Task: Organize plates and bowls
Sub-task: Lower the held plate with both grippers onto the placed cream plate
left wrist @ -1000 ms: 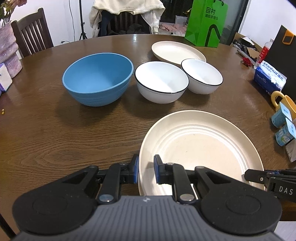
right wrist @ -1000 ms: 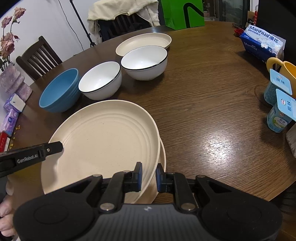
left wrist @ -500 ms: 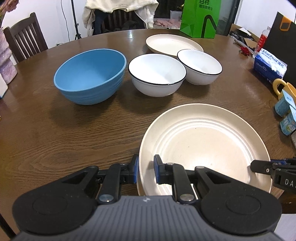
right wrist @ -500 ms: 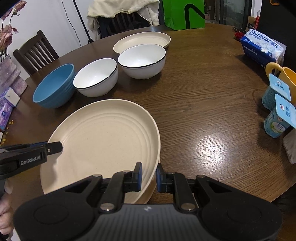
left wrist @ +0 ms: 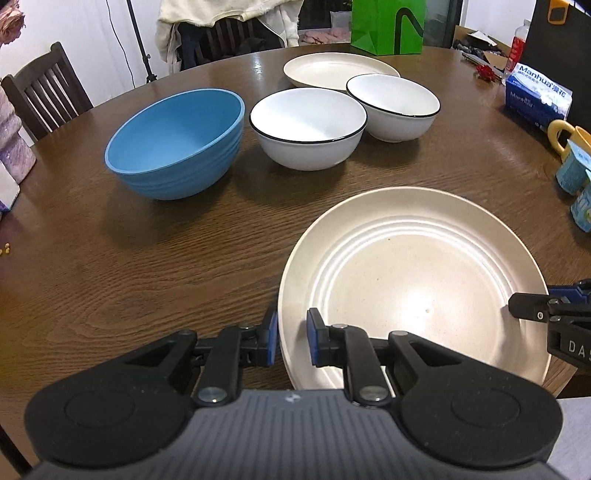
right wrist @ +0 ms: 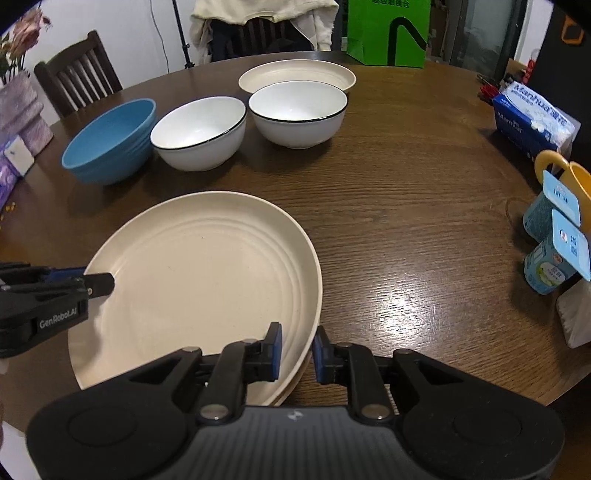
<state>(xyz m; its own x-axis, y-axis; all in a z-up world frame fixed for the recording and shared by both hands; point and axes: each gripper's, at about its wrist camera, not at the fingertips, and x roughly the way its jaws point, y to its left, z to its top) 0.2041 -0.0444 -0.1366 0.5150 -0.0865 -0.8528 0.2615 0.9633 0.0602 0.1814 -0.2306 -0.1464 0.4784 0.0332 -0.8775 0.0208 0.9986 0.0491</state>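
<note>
A large cream plate (left wrist: 413,280) (right wrist: 207,280) is held by both grippers at opposite rims. My left gripper (left wrist: 291,332) is shut on its left rim, one pad outside and one inside. My right gripper (right wrist: 297,347) is shut on its right rim. The held plate rests almost flat on a second cream plate (right wrist: 295,387), whose edge peeks out beneath it. Farther back stand a blue bowl (left wrist: 173,144), two white black-rimmed bowls (left wrist: 308,129) (left wrist: 393,105) and a third cream plate (left wrist: 340,70).
The round wooden table (right wrist: 406,206) carries a blue tissue pack (right wrist: 532,114), a yellow mug (right wrist: 576,177) and two yogurt cups (right wrist: 550,258) at the right edge. A green bag (right wrist: 388,33) and chairs (right wrist: 77,81) stand behind. The plate stack lies near the table's front edge.
The held plate has sunk and levelled onto the plate below it, closing the gap between them. Both grippers have rolled slightly and kept their hold.
</note>
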